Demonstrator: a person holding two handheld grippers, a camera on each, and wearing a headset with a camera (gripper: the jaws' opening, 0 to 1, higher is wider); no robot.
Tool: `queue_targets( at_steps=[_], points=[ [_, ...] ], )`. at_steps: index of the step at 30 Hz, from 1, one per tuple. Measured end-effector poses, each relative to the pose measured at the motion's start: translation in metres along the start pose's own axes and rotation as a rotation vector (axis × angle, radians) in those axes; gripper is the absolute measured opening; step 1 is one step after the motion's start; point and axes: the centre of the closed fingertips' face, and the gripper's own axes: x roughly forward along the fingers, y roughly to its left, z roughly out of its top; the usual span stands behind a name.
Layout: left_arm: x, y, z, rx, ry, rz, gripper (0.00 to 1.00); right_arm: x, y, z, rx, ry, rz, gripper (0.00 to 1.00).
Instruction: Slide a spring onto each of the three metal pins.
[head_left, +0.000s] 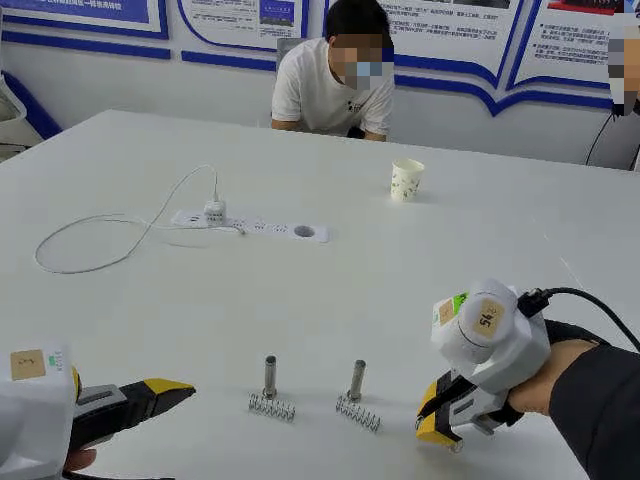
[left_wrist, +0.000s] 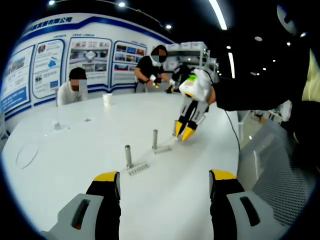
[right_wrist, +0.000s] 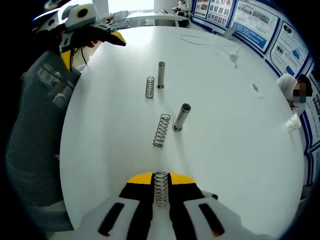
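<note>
Right gripper (right_wrist: 160, 178) is clamped on the held spring (right_wrist: 160, 191), which is kept in line with the jaws, presumably for feeding end-on over a pin. Just ahead, the near pin (right_wrist: 181, 117) stands upright with the near spring (right_wrist: 161, 130) laid beside it. Farther ahead are the far pin (right_wrist: 161, 75) and far spring (right_wrist: 150, 87), likewise unloaded. Left gripper (left_wrist: 164, 176) is held wide apart and empty, kept clear.

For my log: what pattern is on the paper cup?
Paper cup: white with small dark speckles; best in head view.

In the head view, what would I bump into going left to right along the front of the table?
left gripper → left pin → right pin → right gripper, which holds a spring
</note>
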Motion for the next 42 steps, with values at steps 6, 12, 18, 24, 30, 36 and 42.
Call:
queue_targets(
  at_steps=[6,12,18,24,30,36,42],
  points=[
    [0.0,-0.001,0.0,0.006,0.002,-0.005,0.74,-0.006,-0.001,-0.003,0.023,-0.018,-0.021,0.12],
    [0.001,-0.002,0.001,0.011,0.004,-0.009,0.74,-0.013,-0.003,-0.006,0.047,-0.037,-0.041,0.12],
    [0.002,-0.003,0.002,0.013,0.005,-0.012,0.74,-0.017,-0.005,-0.01,0.071,-0.051,-0.058,0.12],
    [0.002,-0.003,0.002,0.016,0.009,-0.014,0.74,-0.023,-0.006,-0.012,0.1,-0.078,-0.074,0.12],
    [0.002,-0.004,0.002,0.017,0.009,-0.016,0.74,-0.028,-0.007,-0.016,0.132,-0.103,-0.089,0.12],
    [0.002,-0.004,0.003,0.018,0.008,-0.016,0.74,-0.033,-0.006,-0.015,0.158,-0.136,-0.105,0.12],
    [0.002,-0.004,0.004,0.017,0.003,-0.015,0.74,-0.043,-0.005,-0.008,0.201,-0.198,-0.123,0.12]
  ],
)
